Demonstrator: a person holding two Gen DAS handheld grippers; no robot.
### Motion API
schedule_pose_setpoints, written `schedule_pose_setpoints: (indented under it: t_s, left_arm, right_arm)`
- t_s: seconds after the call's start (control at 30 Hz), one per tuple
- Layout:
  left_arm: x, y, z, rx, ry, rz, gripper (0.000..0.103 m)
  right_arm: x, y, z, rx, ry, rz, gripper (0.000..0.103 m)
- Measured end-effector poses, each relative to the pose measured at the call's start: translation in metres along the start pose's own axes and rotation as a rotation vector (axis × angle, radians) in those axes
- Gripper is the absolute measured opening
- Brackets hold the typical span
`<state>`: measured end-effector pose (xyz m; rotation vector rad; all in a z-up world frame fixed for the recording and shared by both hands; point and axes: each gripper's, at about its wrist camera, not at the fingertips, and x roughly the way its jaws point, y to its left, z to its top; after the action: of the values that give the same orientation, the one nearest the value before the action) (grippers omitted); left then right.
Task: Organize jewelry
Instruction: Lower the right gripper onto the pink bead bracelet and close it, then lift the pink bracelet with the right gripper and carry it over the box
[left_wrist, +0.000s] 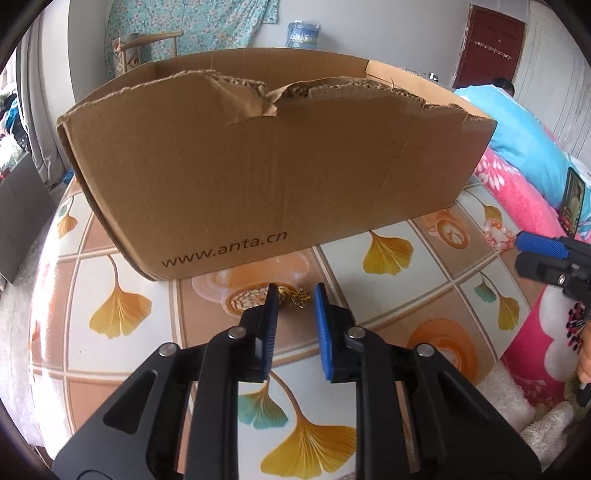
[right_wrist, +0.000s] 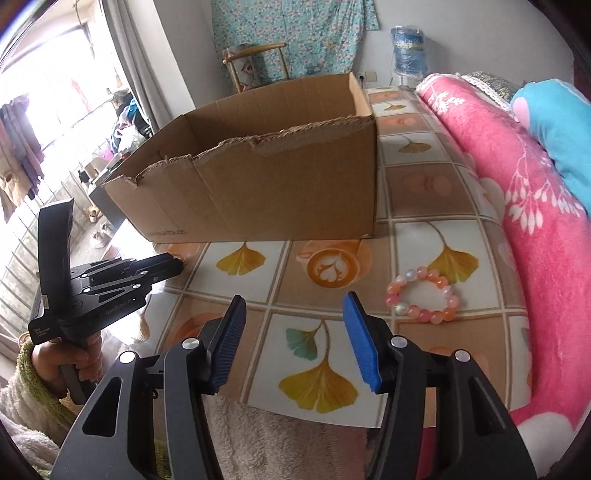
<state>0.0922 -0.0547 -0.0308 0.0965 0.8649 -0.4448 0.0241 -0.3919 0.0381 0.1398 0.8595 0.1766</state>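
Note:
An open cardboard box (left_wrist: 266, 177) with torn edges stands on the patterned table; it also shows in the right wrist view (right_wrist: 258, 184). A small gold chain piece (left_wrist: 298, 295) lies on the table just in front of the box, between the tips of my left gripper (left_wrist: 295, 291), which is open around it. A pink and orange bead bracelet (right_wrist: 423, 293) lies on the table ahead and right of my right gripper (right_wrist: 295, 306), which is open and empty. The bracelet also shows in the left wrist view (left_wrist: 498, 234).
The table (right_wrist: 413, 184) has a tile and ginkgo leaf cover. A pink blanket (right_wrist: 517, 192) and a blue pillow (right_wrist: 561, 136) lie along its right side. A phone (left_wrist: 574, 206) leans on the blanket. A fluffy white towel (right_wrist: 280, 443) lies at the near edge.

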Motion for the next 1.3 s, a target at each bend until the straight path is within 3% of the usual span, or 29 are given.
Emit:
schedule_pose_setpoints:
  t_s: [0.27,0.5,0.77,1.0,1.3]
  left_arm:
    - [0.003,-0.002,0.003,0.020,-0.001,0.044,0.003]
    - [0.005,-0.005,0.006,0.041,-0.005,0.061,0.003]
    - [0.008,-0.011,0.008,0.066,-0.009,0.084,0.003]
    - [0.008,-0.017,0.006,0.087,-0.016,0.089,0.000]
    - [-0.007,-0.012,-0.001,0.062,-0.046,0.052,0.000]
  right_arm:
    - [0.009,-0.021,0.012,0.015,0.000,-0.122,0.049]
    - [0.030,-0.036,0.013,0.045,0.069,-0.191,0.047]
    - [0.047,-0.037,0.012,0.024,0.111,-0.212,0.036]
    - [0.047,-0.042,0.014,0.033,0.109,-0.201,0.010]
    - [0.027,-0.043,0.021,0.056,0.043,-0.147,0.010]
